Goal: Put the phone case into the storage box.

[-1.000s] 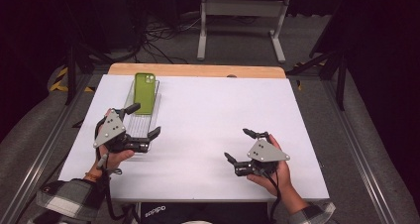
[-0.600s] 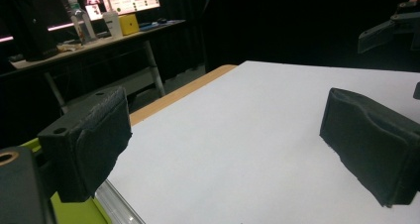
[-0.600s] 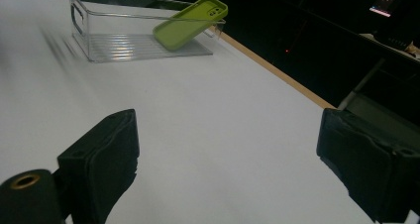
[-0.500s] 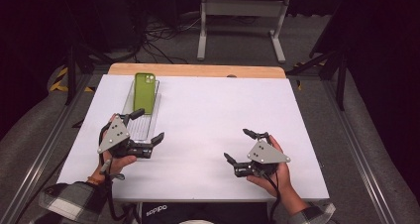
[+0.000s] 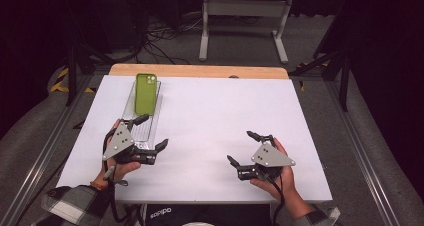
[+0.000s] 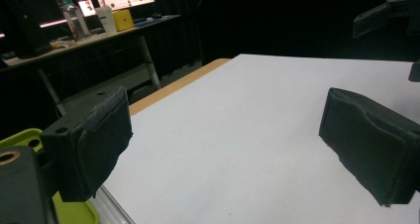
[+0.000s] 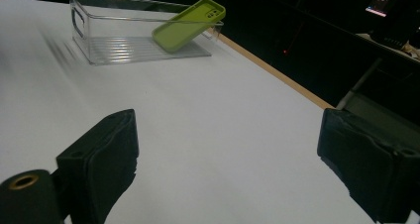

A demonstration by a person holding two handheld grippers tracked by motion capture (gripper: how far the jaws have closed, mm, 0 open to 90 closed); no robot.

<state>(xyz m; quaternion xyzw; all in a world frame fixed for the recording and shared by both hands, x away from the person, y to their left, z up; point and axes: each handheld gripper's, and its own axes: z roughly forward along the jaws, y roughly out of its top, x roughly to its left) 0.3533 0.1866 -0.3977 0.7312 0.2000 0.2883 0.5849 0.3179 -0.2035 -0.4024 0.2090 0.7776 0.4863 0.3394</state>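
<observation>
We held both tools released: the left tool beside the clear tray, the right tool well apart. The green phone leaned inside the tray on the white worktop.

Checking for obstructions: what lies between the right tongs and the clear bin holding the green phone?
Only bare white table, seen in the high view and right gripper view, separates the right tongs from the clear bin and green phone.

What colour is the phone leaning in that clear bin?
Lime green phone; the right gripper view shows it best.
</observation>
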